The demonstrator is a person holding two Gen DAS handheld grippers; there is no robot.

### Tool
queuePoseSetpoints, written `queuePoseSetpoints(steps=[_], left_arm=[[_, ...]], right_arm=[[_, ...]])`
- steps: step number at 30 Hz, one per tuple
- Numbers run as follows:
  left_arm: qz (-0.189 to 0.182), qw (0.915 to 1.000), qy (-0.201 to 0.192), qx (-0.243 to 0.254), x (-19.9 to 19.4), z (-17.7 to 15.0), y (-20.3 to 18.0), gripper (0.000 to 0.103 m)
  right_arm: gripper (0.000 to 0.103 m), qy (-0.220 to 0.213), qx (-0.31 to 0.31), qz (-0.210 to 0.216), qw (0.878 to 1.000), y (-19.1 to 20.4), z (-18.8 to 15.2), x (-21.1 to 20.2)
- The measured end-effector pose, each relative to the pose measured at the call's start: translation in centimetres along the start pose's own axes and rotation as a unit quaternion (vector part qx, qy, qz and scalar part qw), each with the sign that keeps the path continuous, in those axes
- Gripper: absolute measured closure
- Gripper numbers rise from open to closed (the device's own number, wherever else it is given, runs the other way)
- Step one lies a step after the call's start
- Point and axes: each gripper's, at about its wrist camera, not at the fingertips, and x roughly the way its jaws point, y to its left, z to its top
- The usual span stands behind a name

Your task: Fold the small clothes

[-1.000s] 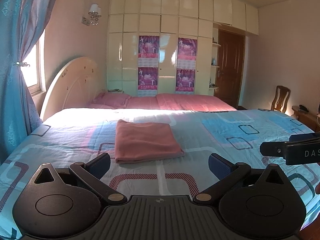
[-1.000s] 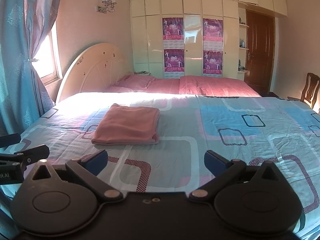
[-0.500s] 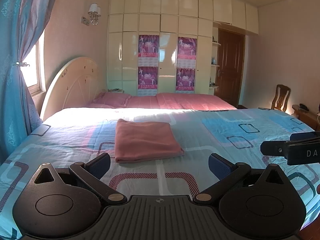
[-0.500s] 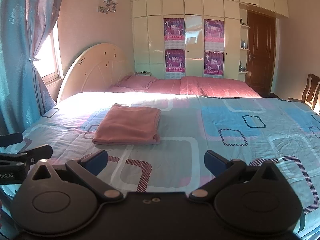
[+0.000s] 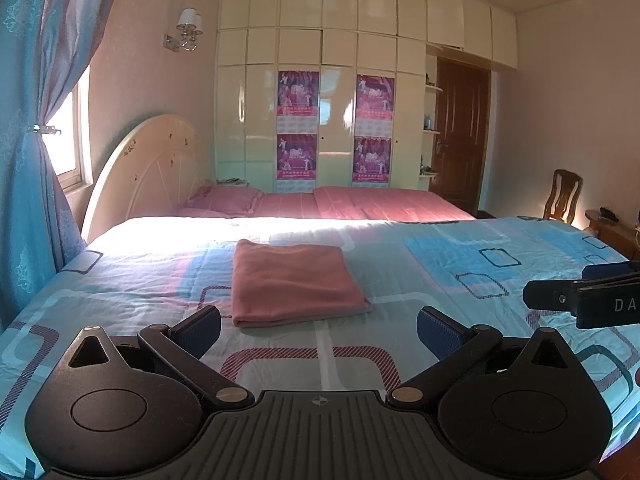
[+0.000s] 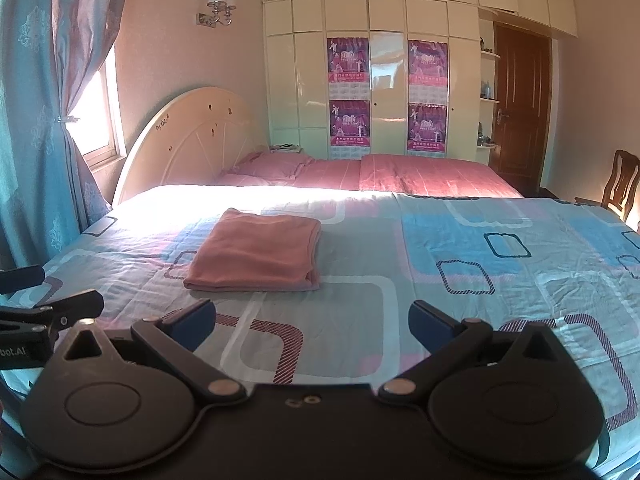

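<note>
A pink cloth lies folded into a neat rectangle on the patterned bedspread. It also shows in the right wrist view. My left gripper is open and empty, held above the bed just short of the cloth's near edge. My right gripper is open and empty, a little nearer than the cloth and to its right. Each gripper shows at the edge of the other's view, the right one and the left one.
A cream headboard stands at the far left with pink pillows and a pink blanket behind. A blue curtain hangs left. A wooden chair and a door are at the right.
Both grippers have drifted very slightly. The cloth has not moved, and both stay open.
</note>
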Motion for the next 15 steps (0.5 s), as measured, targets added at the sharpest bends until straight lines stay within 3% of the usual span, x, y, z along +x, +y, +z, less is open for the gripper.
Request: queuePoseSetpoints(steps=[15], left_arm=[[-0.013, 0.9998, 0.003, -0.013, 0.45, -0.15, 0.56, 0.0]], right_arm=[[0.001, 0.004, -0.004, -0.001, 1.0, -0.35, -0.23, 0.19]])
